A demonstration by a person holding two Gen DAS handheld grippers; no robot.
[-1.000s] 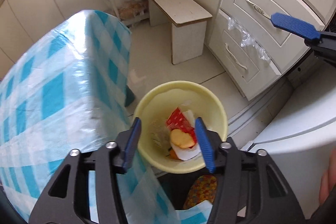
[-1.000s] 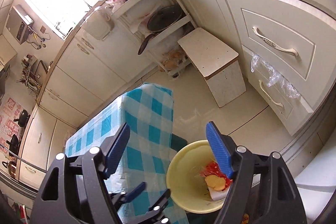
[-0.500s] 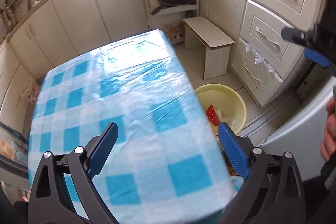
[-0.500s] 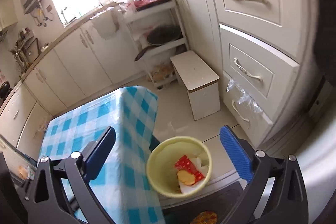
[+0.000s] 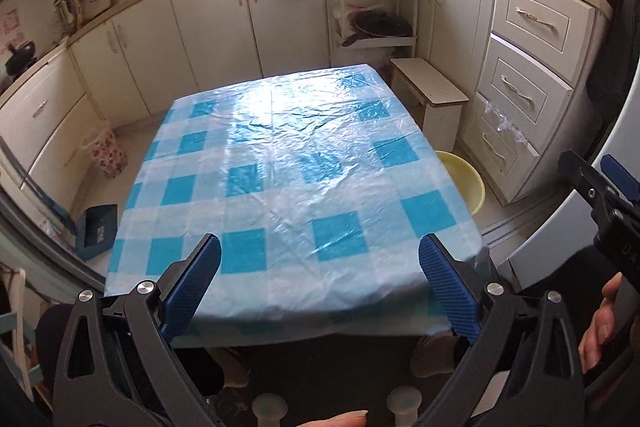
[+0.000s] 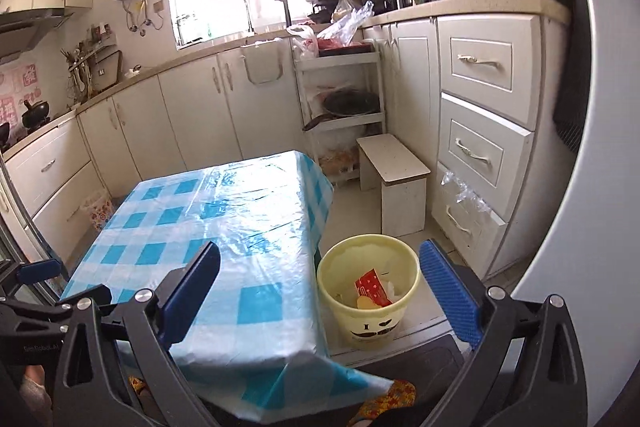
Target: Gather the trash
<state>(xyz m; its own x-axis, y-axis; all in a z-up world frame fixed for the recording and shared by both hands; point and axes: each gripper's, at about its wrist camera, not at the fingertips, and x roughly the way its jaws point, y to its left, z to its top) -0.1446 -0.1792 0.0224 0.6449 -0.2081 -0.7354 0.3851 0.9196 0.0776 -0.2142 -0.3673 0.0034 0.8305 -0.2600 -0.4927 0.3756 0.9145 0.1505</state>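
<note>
Trash [image 6: 373,291] fills the yellow bin [image 6: 368,327], half-hidden beside the table [image 5: 296,167]; both claws gape wide.

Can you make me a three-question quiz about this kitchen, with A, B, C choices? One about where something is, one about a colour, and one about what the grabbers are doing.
1. Where is the yellow bin?
A. On the table
B. On the floor beside the table
C. On the stool

2. What colour are the tablecloth checks?
A. Blue and white
B. Red and white
C. Green and yellow

3. What are the left gripper and right gripper doing?
A. Both squeezing trash
B. One holding a wrapper
C. Both open, holding nothing

Answers: 1 B, it stands on the tiles by the table's side. 2 A, blue squares on white. 3 C, the fingers are spread wide with nothing between them.
</note>
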